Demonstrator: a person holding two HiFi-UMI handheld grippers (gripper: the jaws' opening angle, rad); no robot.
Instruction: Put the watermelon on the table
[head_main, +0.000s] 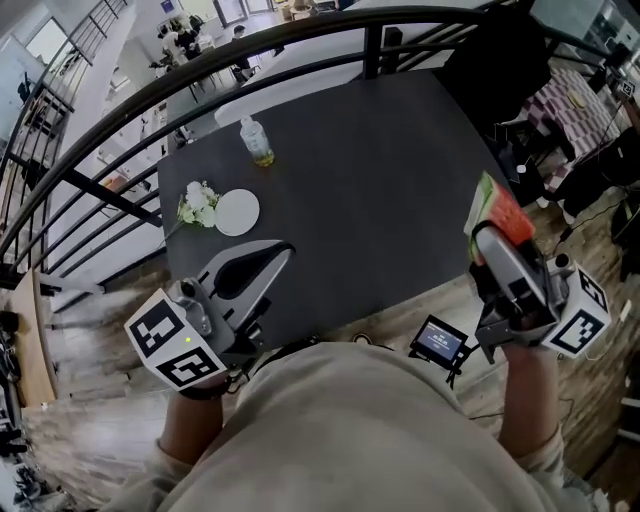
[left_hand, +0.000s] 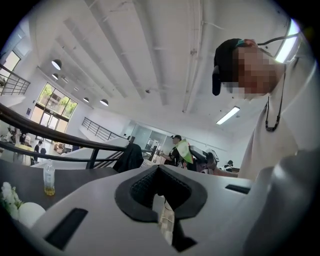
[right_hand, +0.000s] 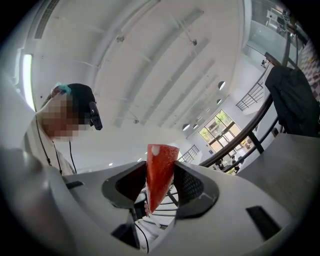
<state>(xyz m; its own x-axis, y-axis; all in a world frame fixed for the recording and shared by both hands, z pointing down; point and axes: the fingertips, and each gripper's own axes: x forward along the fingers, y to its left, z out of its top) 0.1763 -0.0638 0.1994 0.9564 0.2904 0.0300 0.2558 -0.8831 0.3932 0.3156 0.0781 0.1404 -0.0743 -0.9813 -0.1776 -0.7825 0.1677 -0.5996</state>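
Right gripper (head_main: 492, 236) clamped on a red wedge of watermelon with a green rind (head_main: 497, 208), off the table's right edge.

In the right gripper view its two dark ribbed pads (right_hand: 191, 184) press the flat sides of the slice (right_hand: 159, 172), which sticks up past the jaw tips with its narrow end pointing down between them. Just to the left of this gripper lies the near right corner of the dark grey table (head_main: 380, 180); the fruit hangs beside that edge, over the wooden floor (head_main: 590, 240). The left gripper (head_main: 283, 250) is over the table's near left part, its jaws closed together with nothing between them. Ahead of it lie a round white plate (head_main: 237, 212) and white flowers (head_main: 199, 205), with a small clear plastic bottle (head_main: 256, 141) farther on.
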